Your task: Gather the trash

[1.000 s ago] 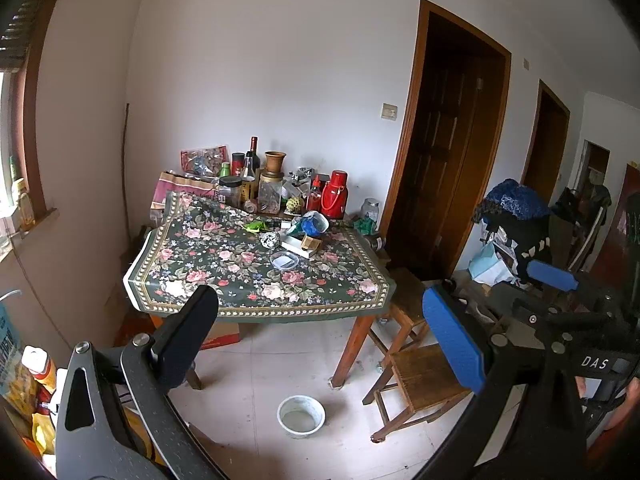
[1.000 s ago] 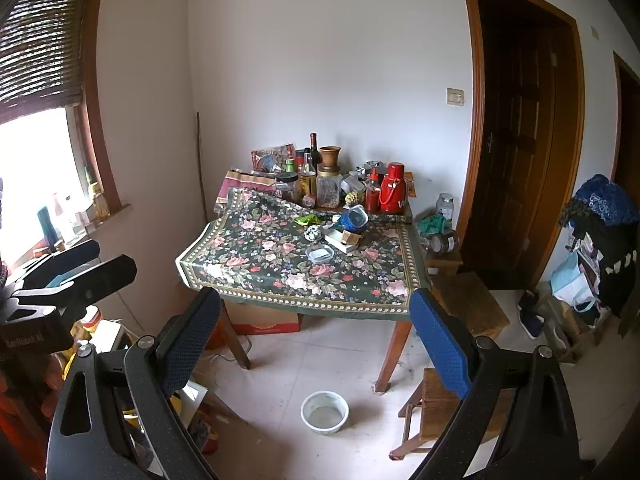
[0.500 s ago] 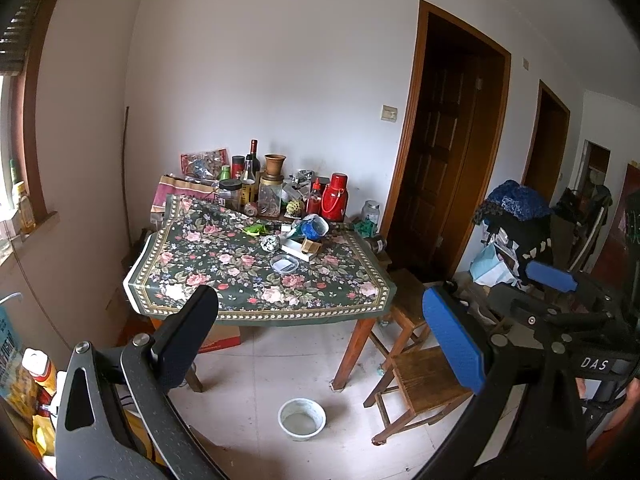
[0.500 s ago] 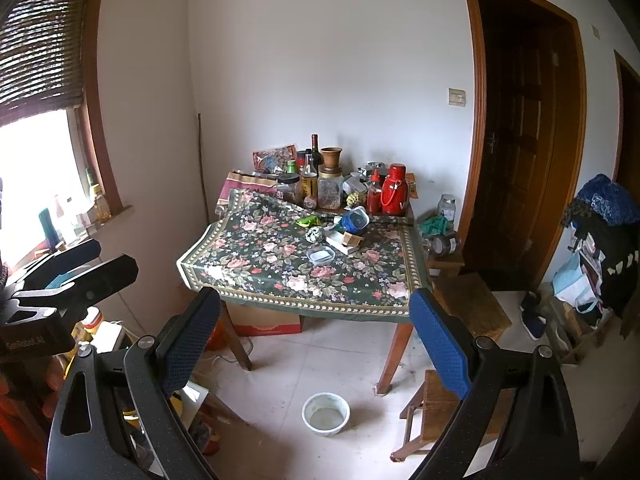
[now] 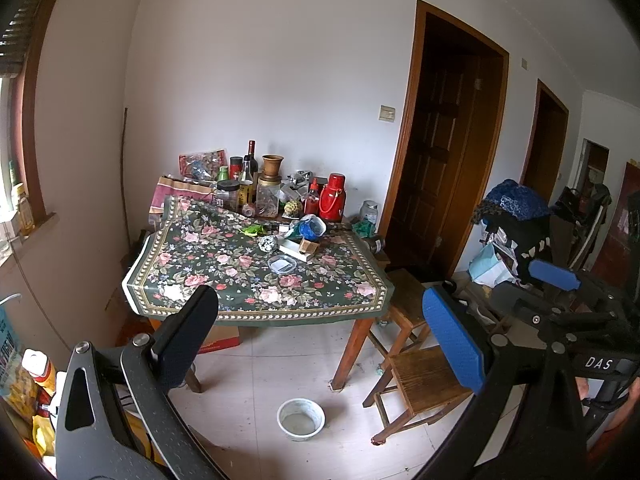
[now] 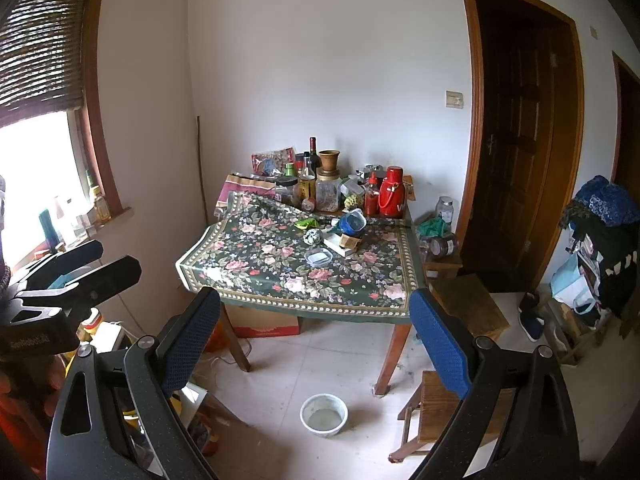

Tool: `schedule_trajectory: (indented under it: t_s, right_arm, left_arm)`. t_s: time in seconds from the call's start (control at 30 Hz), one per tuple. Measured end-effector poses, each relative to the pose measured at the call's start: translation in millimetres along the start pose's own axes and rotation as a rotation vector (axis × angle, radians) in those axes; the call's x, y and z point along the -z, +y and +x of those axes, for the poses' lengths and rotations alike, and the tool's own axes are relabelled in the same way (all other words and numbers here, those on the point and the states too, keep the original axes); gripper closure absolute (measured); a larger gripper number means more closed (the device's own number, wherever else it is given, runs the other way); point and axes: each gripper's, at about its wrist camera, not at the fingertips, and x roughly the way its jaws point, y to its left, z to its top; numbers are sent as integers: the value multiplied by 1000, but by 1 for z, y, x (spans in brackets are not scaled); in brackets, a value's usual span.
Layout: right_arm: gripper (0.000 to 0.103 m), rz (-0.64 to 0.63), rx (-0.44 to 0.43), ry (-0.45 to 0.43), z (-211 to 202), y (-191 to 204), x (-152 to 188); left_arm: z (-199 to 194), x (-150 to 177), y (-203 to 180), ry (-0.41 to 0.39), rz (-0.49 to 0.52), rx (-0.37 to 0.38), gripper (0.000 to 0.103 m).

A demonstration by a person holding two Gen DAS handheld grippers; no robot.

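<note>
Both grippers, left [image 5: 320,336] & right [image 6: 316,338], fingers spread wide, empty, well short of floral-clothed surface [image 6: 256,268] w/ green wrapper [image 6: 306,223] toward far edge.

Left hand-held gripper [image 5: 320,336], jaws wide apart and empty, before a floral-clothed table [image 5: 224,276] of bottles.

The left gripper [image 5: 320,338] and right gripper [image 6: 314,338] are both cut off by the bottom edge, so their handles are out of view. On the table [image 5: 240,280], small items among the bottles [image 5: 250,178] are too small to identify. The window [image 6: 36,184] is overexposed, hiding the outside.
</note>
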Motion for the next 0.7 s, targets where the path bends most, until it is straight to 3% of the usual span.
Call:
schedule_trajectory:
  t_s: [0.7]
  right_arm:
    - [9,-7,-16,-15,-6,-7,-3]
  left_arm:
    - [2,-2,-5,-6,1,-13,0]
